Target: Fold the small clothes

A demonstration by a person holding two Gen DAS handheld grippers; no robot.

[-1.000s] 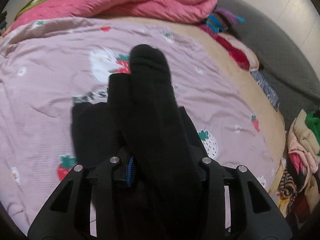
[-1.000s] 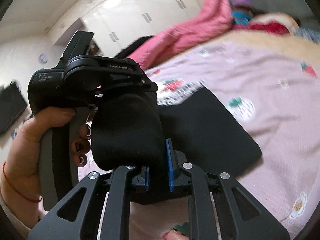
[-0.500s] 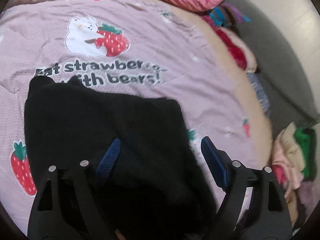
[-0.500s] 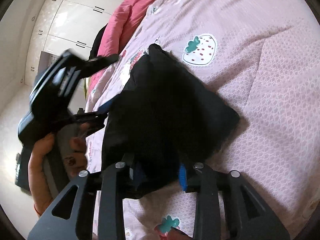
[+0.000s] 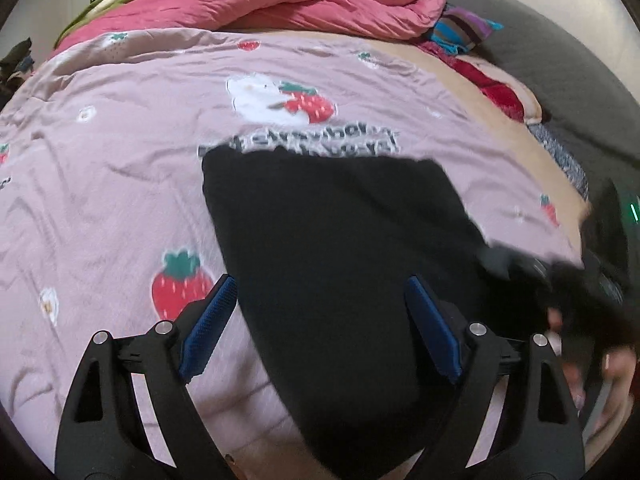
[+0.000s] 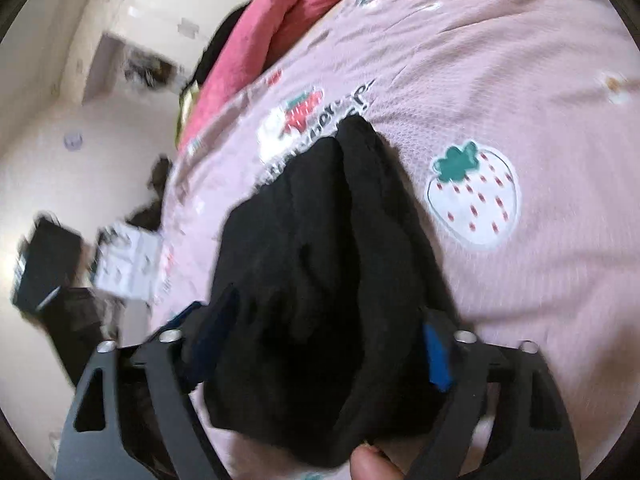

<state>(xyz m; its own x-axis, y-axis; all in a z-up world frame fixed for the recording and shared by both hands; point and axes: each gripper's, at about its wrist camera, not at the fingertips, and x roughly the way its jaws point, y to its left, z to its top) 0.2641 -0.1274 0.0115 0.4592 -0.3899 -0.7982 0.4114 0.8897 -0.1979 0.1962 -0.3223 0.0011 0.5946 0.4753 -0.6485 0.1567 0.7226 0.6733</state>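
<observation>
Both jaws opening: left gripper (image 5: 316,320) spread clear of the folded black fabric garment (image 5: 340,248) on the pink strawberry-print bedcover (image 5: 100,184), right gripper (image 6: 320,332) still straddling it.

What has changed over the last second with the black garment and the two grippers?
Both grippers let go. A second ago each was clamped on the black garment, holding it up off the bed; now it lies on the pink sheet. The left gripper stands wide and the right gripper is opening, cloth between its jaws. The pink quilt and the clothes along the bed's edge are unchanged.
</observation>
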